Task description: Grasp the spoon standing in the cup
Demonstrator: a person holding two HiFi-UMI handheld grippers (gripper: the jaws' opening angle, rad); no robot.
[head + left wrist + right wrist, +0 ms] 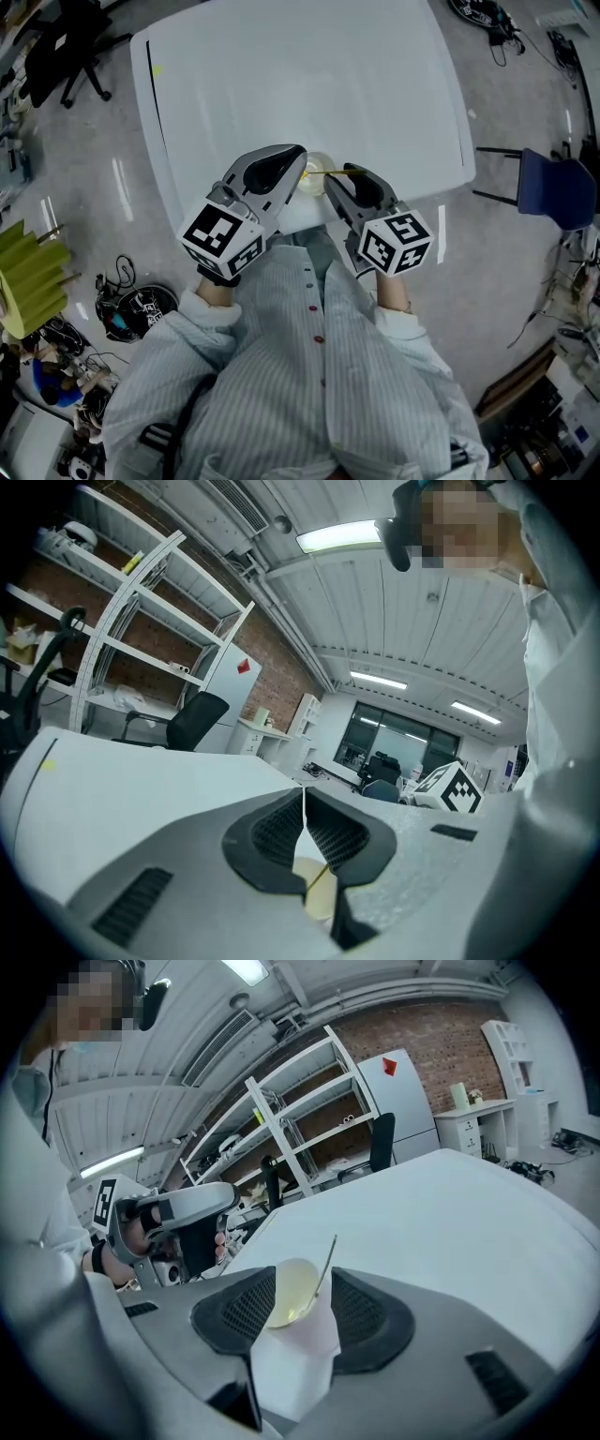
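white worktop (309, 75) holds the cup (292, 1340), its spoon (326, 1262) leaning near upright between the spread jaws of your right gripper (304, 1277); your left gripper (305, 797) has its jaws pressed together.

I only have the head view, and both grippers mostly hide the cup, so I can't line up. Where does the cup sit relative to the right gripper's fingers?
Observer: In the right gripper view the cup stands between the fingers of the right gripper, which are apart.
Operator: And the spoon?
Observer: The spoon leans on the rim's right side there, handle rising above it.
Operator: Left gripper?
Observer: The left gripper is shut and empty; the cup shows just beyond its tips.
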